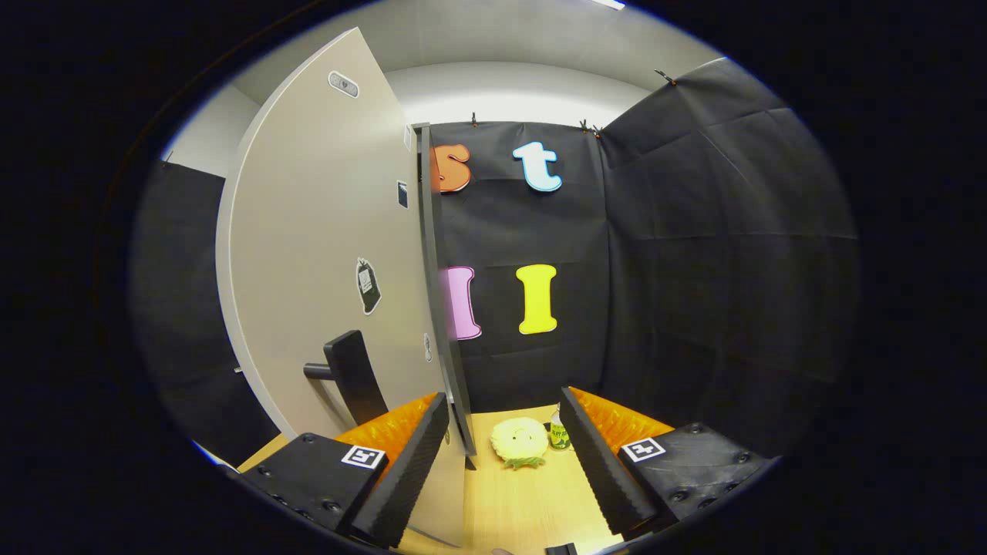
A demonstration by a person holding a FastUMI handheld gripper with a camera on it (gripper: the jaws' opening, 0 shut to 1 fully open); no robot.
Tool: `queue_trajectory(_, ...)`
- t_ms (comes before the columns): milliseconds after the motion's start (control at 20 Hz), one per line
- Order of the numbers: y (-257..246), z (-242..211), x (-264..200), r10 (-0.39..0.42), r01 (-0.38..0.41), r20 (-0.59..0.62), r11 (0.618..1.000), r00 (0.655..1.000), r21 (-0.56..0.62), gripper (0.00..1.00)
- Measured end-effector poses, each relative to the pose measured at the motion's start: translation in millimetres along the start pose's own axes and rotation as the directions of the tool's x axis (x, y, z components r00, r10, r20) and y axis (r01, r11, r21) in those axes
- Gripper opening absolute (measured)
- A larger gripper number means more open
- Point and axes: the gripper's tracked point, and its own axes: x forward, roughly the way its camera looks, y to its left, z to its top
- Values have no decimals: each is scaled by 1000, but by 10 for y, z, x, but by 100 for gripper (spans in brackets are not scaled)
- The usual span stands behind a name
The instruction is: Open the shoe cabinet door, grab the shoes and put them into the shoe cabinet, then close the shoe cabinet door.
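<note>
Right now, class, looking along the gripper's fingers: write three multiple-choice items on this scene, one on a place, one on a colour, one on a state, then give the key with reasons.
1. Where is the plush toy?
A. on the wooden floor just ahead of the fingers
B. hanging on the door
C. pinched between the fingers

2. What colour is the cabinet door's handle?
A. white
B. black
C. yellow

3. How do the fingers of the gripper stand?
A. shut on the handle
B. shut on the toy
C. open, holding nothing

Key: A, it lies on the floor beside a small bottle; B, dark bar on the pale cabinet door; C, a wide gap between them.
</note>
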Motion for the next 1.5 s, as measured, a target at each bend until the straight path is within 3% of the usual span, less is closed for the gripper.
queue_trajectory(500, 874, -102, -43, -16, 16, 10, 1000, 1000, -20, 95)
queue_trajectory(550, 681, 127, -238, -17, 17, 14, 1000, 1000, -23, 96)
queue_trajectory(600, 802, 105, -235, -14, 14, 14, 1000, 1000, -28, 96)
queue_trajectory(1150, 2022, -127, -39, 92, -90, 27, 993, 995, -71, 98)
queue_trajectory(1500, 2509, -133, -18, 141, -134, 74, 986, 987, -99, 99)
